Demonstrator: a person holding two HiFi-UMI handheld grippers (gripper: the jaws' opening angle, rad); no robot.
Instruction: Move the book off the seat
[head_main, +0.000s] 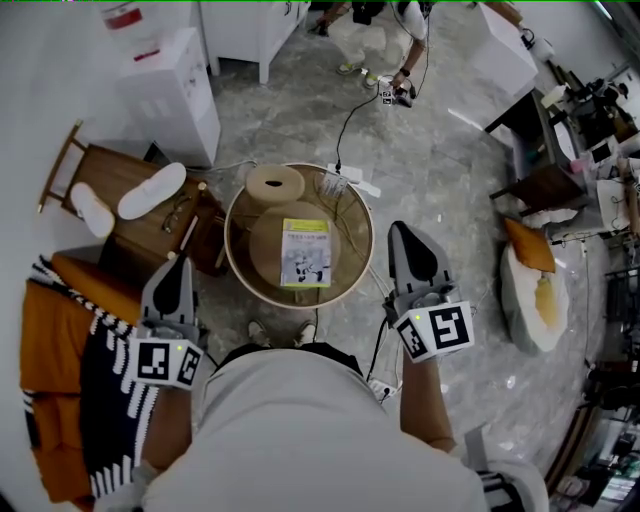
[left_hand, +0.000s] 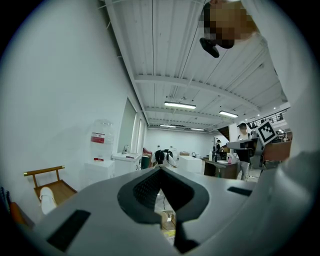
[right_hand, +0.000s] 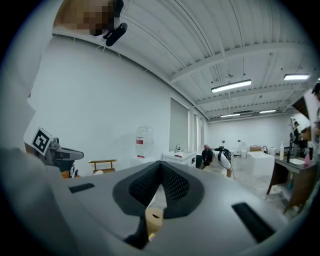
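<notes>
Book (head_main: 305, 252): flat on round seat (head_main: 268, 250) cushion, between the grippers. Left gripper (head_main: 180, 262), right gripper (head_main: 401, 230): jaws together, empty, level. Handling: open, tip down, pinch the near edge, lift flat

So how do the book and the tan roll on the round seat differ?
The book is flat and rectangular, with a yellow-green and white cover; the tan roll is round and plain. The book lies mid-seat; the tan roll sits at the far edge. Both rest on the round seat.

One book (head_main: 305, 252), one round seat (head_main: 229, 245), two slippers (head_main: 151, 190) (both white).
</notes>
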